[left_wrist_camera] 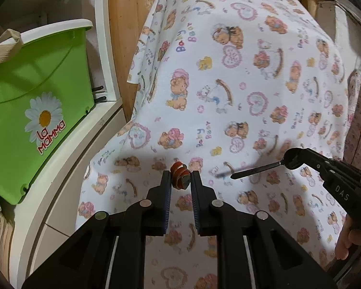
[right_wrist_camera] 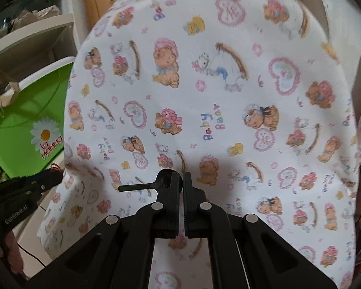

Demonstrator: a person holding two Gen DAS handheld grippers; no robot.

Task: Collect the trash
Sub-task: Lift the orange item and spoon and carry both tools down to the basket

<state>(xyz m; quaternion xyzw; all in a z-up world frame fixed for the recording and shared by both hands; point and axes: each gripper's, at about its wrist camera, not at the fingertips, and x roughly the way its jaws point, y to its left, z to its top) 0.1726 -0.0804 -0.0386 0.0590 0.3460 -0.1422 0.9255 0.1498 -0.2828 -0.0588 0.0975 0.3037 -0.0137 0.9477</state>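
Left wrist view: your left tool [left_wrist_camera: 180, 177] pinches a red wrapper [left_wrist_camera: 179, 175], right tool [right_wrist_camera: 181, 180] clamps a black spoon [right_wrist_camera: 142, 187]; green bin [left_wrist_camera: 36, 110] upper left awaits both.

The green bin [left_wrist_camera: 36, 101] reads "La Mamma"; the cloth [left_wrist_camera: 228, 96] repeats "Baby Bear"; the right gripper [left_wrist_camera: 232, 175] bears "DAS".
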